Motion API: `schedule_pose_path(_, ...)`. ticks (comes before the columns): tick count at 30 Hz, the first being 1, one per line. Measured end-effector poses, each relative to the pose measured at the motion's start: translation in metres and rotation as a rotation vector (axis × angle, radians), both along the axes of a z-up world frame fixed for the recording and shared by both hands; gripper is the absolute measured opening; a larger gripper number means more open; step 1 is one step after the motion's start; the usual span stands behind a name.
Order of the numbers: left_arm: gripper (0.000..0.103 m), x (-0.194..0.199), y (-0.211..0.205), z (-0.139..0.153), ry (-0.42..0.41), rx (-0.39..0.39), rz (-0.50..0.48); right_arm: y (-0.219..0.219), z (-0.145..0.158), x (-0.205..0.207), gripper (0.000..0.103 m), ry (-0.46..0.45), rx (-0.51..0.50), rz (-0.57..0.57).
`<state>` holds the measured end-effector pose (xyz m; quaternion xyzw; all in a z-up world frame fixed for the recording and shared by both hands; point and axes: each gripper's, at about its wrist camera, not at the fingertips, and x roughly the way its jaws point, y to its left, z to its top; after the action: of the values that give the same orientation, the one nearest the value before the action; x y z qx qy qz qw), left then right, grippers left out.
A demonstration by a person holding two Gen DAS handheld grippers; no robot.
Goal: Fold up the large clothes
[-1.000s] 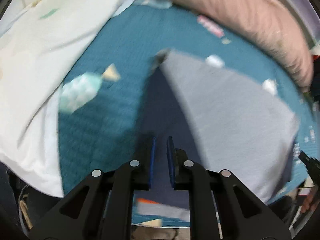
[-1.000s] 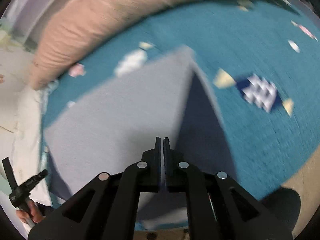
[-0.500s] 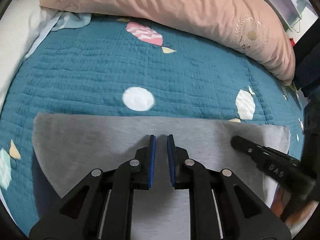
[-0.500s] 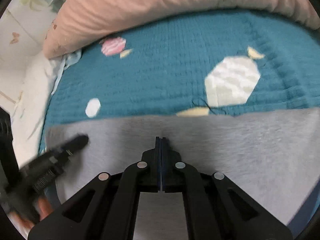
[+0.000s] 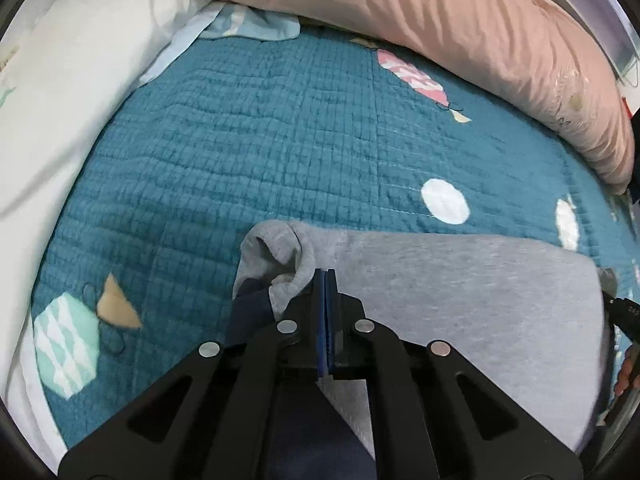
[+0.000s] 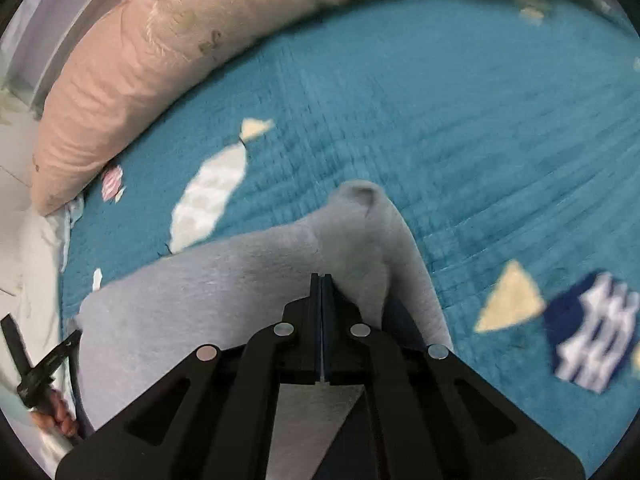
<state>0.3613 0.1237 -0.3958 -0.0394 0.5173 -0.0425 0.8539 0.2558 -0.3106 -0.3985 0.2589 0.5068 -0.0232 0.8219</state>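
Grey garment (image 5: 460,292) pinched in both grippers, left (image 5: 325,276) and right (image 6: 321,280), jaws pressed together.

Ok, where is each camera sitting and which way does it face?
Left wrist: on the left gripper, facing the pink pillow; fingers shut on the grey garment.
Right wrist: on the right gripper, facing across the teal quilt; fingers shut on cloth too.
Shared: garment, quilt, pillow.

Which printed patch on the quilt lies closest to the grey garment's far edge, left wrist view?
The plain white round patch, just beyond the grey garment; other patches sit farther off.
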Motion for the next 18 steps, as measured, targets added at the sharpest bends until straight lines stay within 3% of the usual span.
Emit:
schedule_pose_path(4, 0.002, -0.004, 0.009, 0.013, 0.047, -0.038, 0.051, 0.005, 0.014, 0.000, 0.000, 0.017, -0.046, 0.002)
schedule_pose_path(5, 0.003, -0.008, 0.011, 0.021, 0.064, -0.039, 0.056, 0.007, 0.019, -0.002, 0.007, 0.015, -0.043, -0.006)
schedule_pose_path(7, 0.010, -0.023, 0.013, 0.037, 0.054, -0.044, 0.043, 0.011, 0.035, -0.015, 0.006, -0.015, -0.034, 0.021)
schedule_pose_path(8, 0.024, -0.032, 0.014, 0.048, 0.031, -0.027, 0.036, 0.015, 0.047, -0.028, 0.006, -0.038, -0.035, 0.049)
schedule_pose_path(9, 0.045, -0.044, 0.013, 0.058, 0.003, 0.011, 0.028, 0.016, 0.052, -0.035, 0.006, -0.042, -0.035, 0.055)
schedule_pose_path(10, 0.057, -0.056, 0.012, 0.067, -0.022, 0.044, 0.020, 0.017, 0.060, -0.045, 0.007, -0.046, -0.027, 0.058)
schedule_pose_path(11, 0.067, -0.069, 0.012, 0.076, -0.046, 0.065, 0.010, 0.016, 0.066, -0.057, 0.013, -0.052, -0.005, 0.057)
schedule_pose_path(12, 0.067, -0.079, 0.011, 0.082, -0.055, 0.073, -0.001, 0.016, 0.070, -0.065, 0.021, -0.052, 0.008, 0.054)
schedule_pose_path(14, 0.069, -0.097, 0.011, 0.091, -0.047, 0.076, -0.018, 0.013, 0.080, -0.084, 0.071, -0.059, 0.007, 0.036)
schedule_pose_path(16, 0.073, -0.119, 0.010, 0.096, -0.031, 0.086, -0.025, 0.008, 0.093, -0.103, 0.081, -0.099, -0.049, -0.012)
schedule_pose_path(18, 0.075, -0.137, 0.008, 0.098, -0.035, 0.090, -0.043, 0.002, 0.097, -0.117, 0.085, -0.109, -0.050, -0.017)
